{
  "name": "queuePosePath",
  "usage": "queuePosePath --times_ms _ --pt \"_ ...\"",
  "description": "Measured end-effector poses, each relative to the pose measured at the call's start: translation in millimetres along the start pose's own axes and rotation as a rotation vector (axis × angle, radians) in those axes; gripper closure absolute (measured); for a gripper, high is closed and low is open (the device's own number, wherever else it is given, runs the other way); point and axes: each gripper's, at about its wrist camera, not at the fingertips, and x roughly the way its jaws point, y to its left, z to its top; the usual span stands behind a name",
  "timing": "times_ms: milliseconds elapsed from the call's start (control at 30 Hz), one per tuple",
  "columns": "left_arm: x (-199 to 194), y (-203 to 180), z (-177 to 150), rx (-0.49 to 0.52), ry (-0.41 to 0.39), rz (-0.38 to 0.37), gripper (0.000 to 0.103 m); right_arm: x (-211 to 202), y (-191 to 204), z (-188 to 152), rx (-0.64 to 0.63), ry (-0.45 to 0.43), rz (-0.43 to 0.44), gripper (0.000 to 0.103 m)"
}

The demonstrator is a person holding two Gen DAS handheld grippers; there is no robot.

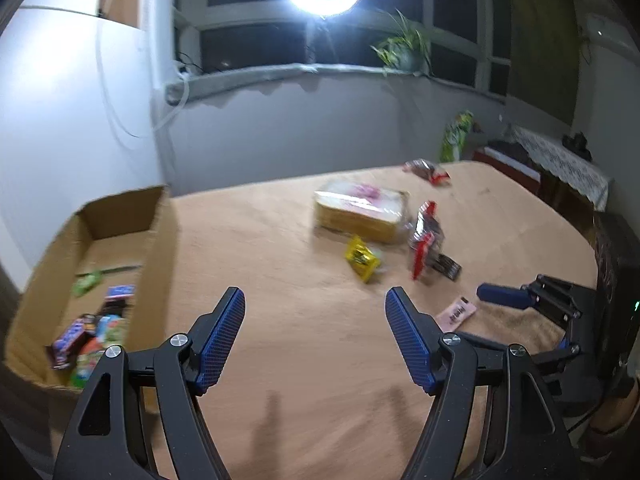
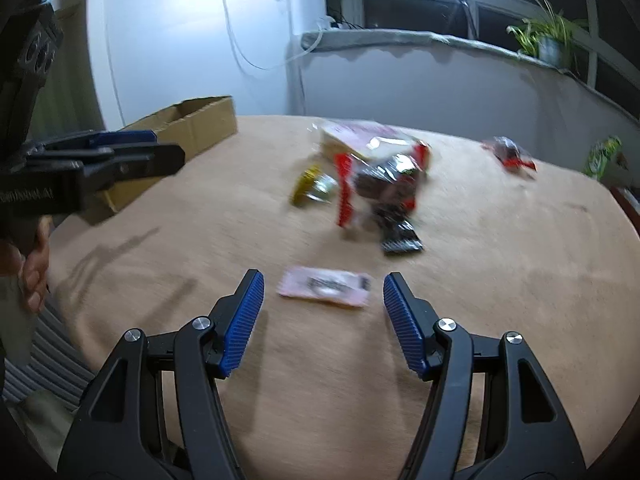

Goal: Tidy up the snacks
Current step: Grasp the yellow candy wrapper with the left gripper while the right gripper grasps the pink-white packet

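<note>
Snacks (image 1: 362,212) lie scattered on the table (image 1: 280,240) beside a cardboard box (image 1: 156,232).

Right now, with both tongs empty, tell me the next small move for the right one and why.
Probably ease the right tongs forward and down over the flat pink snack packet, then close. The packet lies loose on the tan tablecloth just beyond the open blue fingertips, nearer than the other snacks, and it still needs to go into the cardboard box.

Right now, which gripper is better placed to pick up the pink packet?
Right. The right gripper is open with the pink packet lying just ahead between its fingers, while the left gripper faces bare tablecloth, probably farther off.
</note>
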Motion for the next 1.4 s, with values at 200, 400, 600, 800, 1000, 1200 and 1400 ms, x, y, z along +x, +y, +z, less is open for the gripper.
queuePosePath --times_ms 200,400,600,800,1000,1200,1400 --pt "37 -18 3 0.025 0.071 -0.051 0.030 10 -5 0 0.000 0.005 0.011 0.036" --pt "77 -18 19 -0.038 0.120 -0.109 0.030 16 1 2 -0.030 0.004 0.015 0.034" --pt "98 -25 29 -0.023 0.162 -0.133 0.060 15 6 1 -0.066 0.005 0.000 0.051" --pt "97 -19 26 -0.037 0.168 -0.148 0.084 11 2 -1 -0.065 -0.005 0.005 0.065" --pt "98 -9 23 -0.066 0.180 -0.152 0.091 8 -1 -2 -0.058 -0.018 0.012 0.071" --pt "111 -7 23 -0.065 0.237 -0.153 0.091 5 0 -2 -0.050 -0.025 0.010 0.078" --pt "107 1 23 -0.099 0.210 -0.176 0.093 0 -5 -2 -0.016 -0.046 0.024 0.085"
